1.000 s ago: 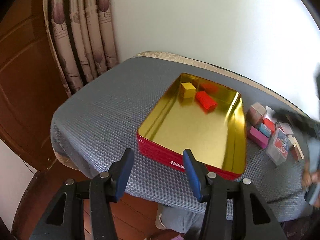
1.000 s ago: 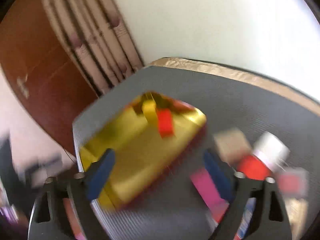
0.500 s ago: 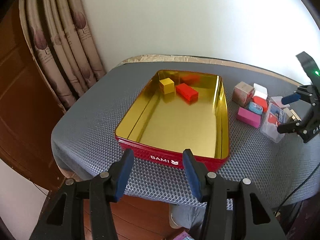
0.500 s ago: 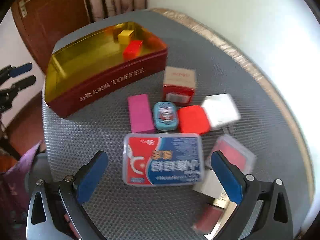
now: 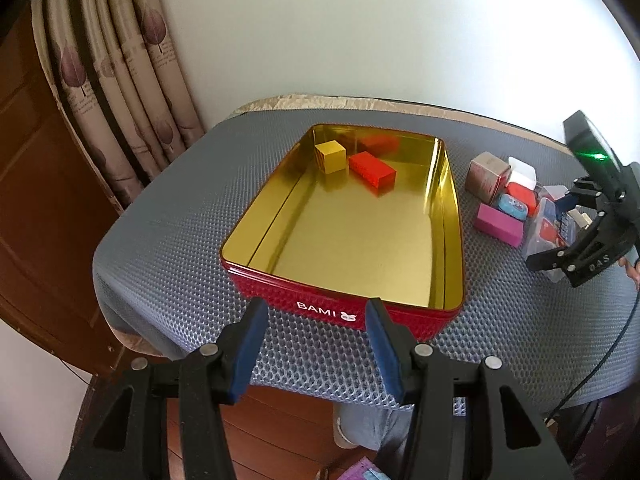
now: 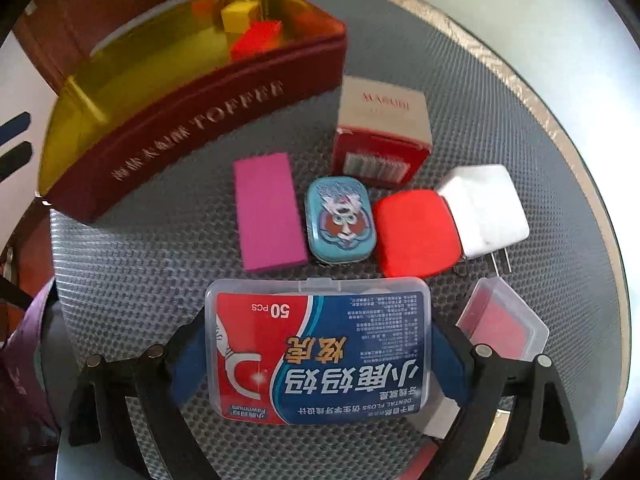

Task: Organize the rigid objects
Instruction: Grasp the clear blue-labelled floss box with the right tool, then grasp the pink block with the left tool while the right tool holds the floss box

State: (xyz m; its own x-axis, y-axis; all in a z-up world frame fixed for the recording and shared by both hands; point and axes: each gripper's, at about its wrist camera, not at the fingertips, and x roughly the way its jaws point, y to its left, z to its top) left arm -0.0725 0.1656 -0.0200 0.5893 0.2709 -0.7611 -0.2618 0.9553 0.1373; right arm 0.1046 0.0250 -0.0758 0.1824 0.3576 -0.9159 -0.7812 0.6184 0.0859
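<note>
From your left wrist camera, the left gripper [image 5: 312, 344] hangs just off the near end of the toffee tin [image 5: 456, 240], its fingers half apart with nothing between them. Inside the tin, at the far end, sit a yellow block [image 5: 331, 156] and a red block [image 5: 372, 169]. Beside the tin's right wall lies the pile yet to be sorted, with the right gripper [image 5: 568, 216] down over it. Compared with a second ago the tin sits more squarely in this view and the right gripper has come into plain sight.

From your right wrist camera, the right gripper [image 6: 320, 354] straddles the floss box [image 6: 318, 350], the item farthest from the tin [image 6: 192, 120]. Its fingers have just been closing from full width, one on each short end of the box; whether the pads already press I cannot tell. Between the box and the tin lie a pink block [image 6: 267, 210], a blue mint tin [image 6: 340, 220] and a red case [image 6: 416, 232]. Half a second ago the box lay ahead of the fingers; now it is between them.

Close squarely on the short ends, keep low, and lift straight up so the clear case [image 6: 504, 320] alongside stays put.
</note>
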